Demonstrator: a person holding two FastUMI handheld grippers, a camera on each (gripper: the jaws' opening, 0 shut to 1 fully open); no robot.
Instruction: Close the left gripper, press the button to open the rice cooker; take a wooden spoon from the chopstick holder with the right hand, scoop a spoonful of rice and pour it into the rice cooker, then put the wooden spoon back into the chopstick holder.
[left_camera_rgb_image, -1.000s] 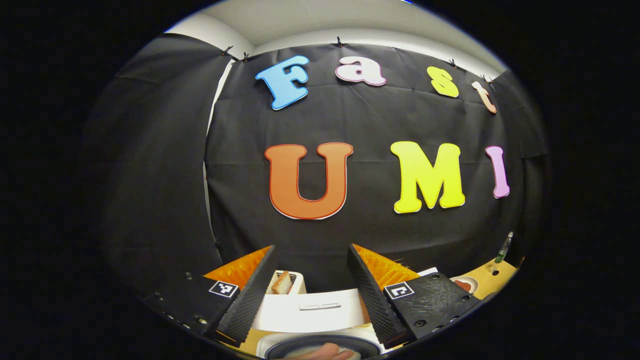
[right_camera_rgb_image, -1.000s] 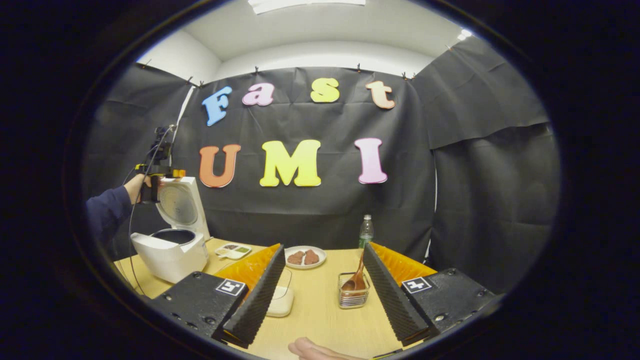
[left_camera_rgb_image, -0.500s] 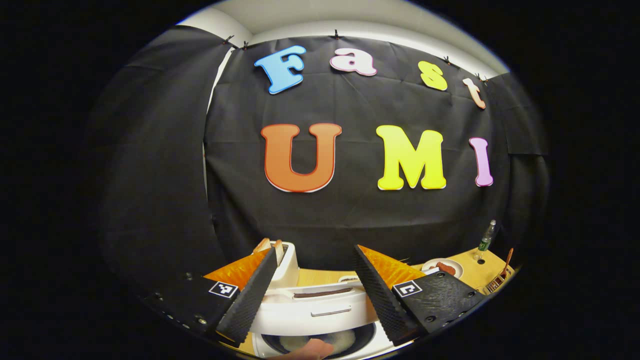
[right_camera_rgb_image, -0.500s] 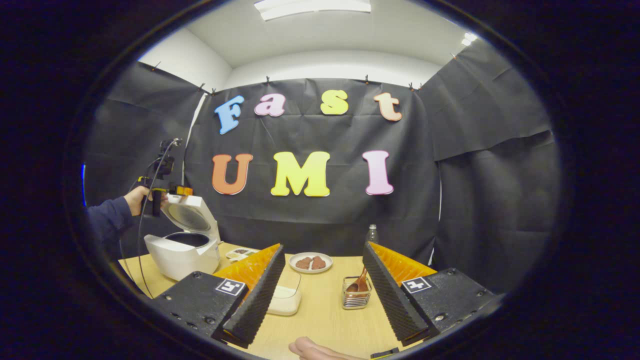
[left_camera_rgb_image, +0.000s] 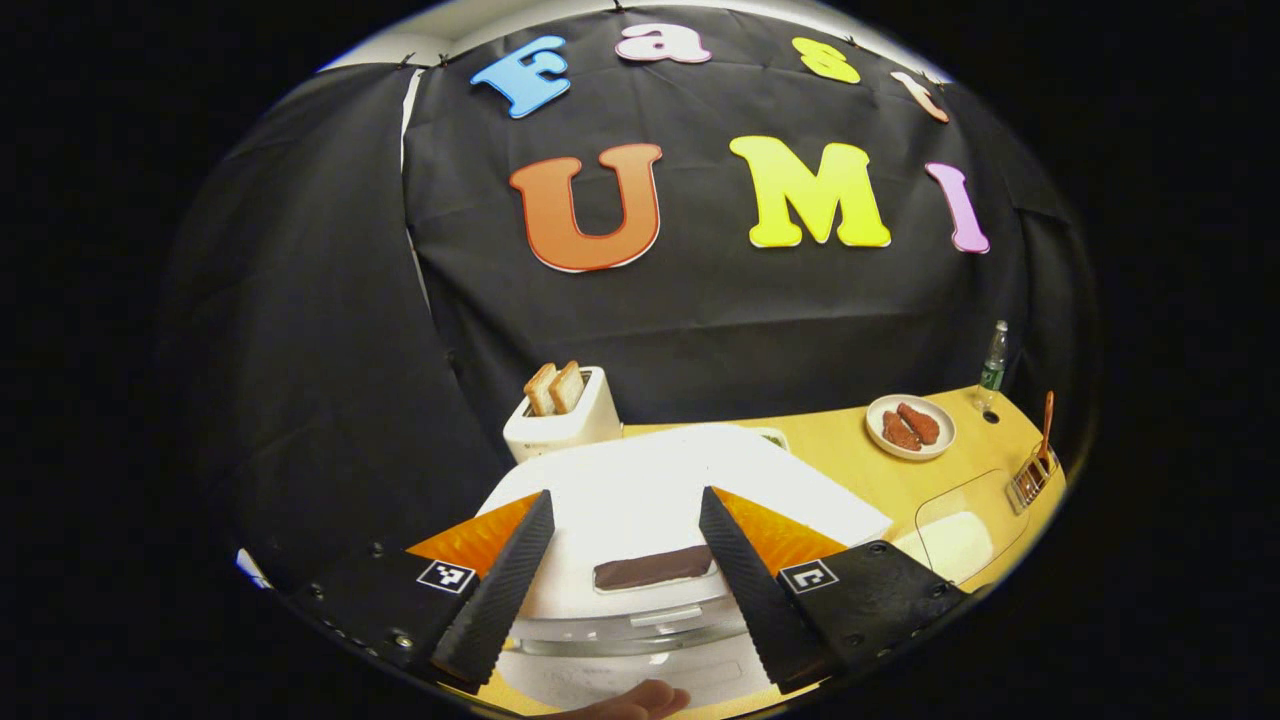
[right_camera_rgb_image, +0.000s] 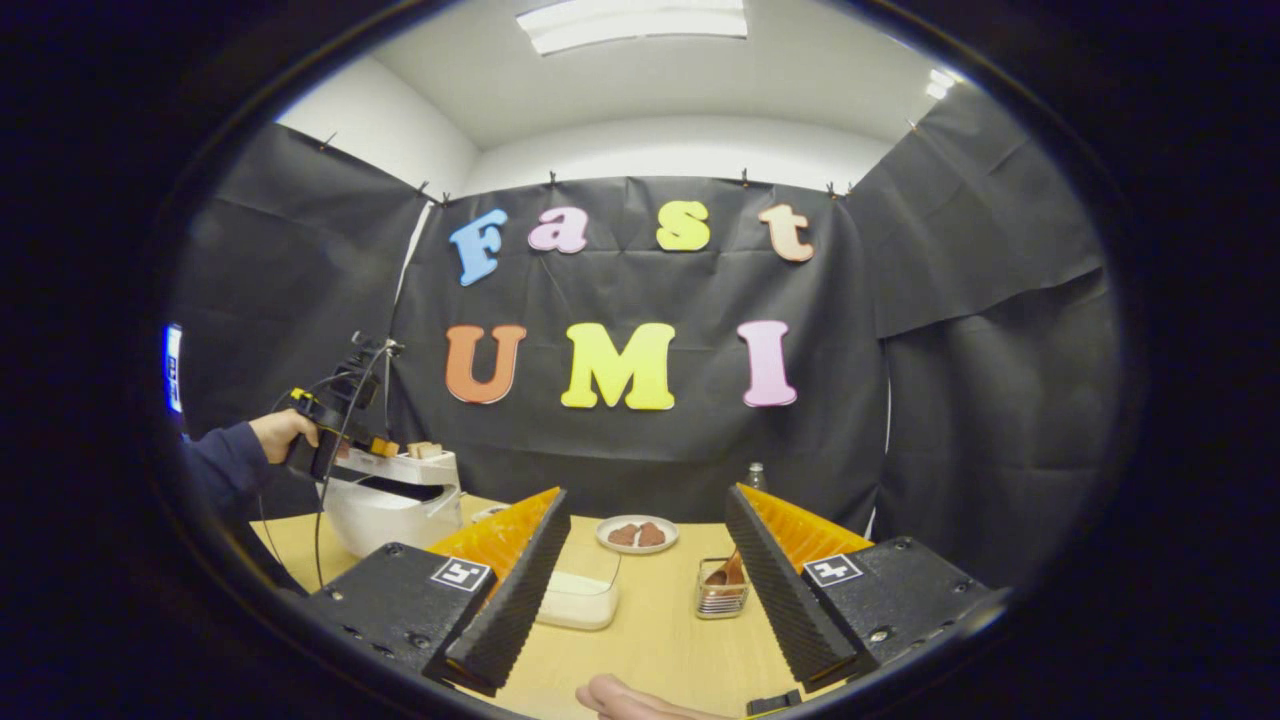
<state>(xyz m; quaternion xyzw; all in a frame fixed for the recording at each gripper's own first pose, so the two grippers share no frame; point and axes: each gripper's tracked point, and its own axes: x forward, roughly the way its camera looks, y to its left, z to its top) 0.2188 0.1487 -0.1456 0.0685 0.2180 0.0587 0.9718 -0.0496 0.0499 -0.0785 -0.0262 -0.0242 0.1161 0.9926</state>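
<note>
In the left gripper view, my left gripper (left_camera_rgb_image: 622, 570) has its fingers open above the nearly closed lid of the rice cooker (left_camera_rgb_image: 650, 490).

In the right gripper view, my right gripper (right_camera_rgb_image: 645, 590) is open and empty. The wooden spoon (right_camera_rgb_image: 728, 572) stands in the chopstick holder (right_camera_rgb_image: 720, 592) on the desk (right_camera_rgb_image: 650, 640), so I judge that scooping is still left.

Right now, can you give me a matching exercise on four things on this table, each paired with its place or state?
Things:
1. rice cooker lid
2. wooden spoon
3. toast slices
4. green-labelled bottle

Place or state:
A. standing in the chopstick holder
B. sticking up out of the white toaster
C. almost down on the cooker, under the left gripper
D. upright by the back wall, beside the plate of meat

Pairs: 1-C, 2-A, 3-B, 4-D
</note>
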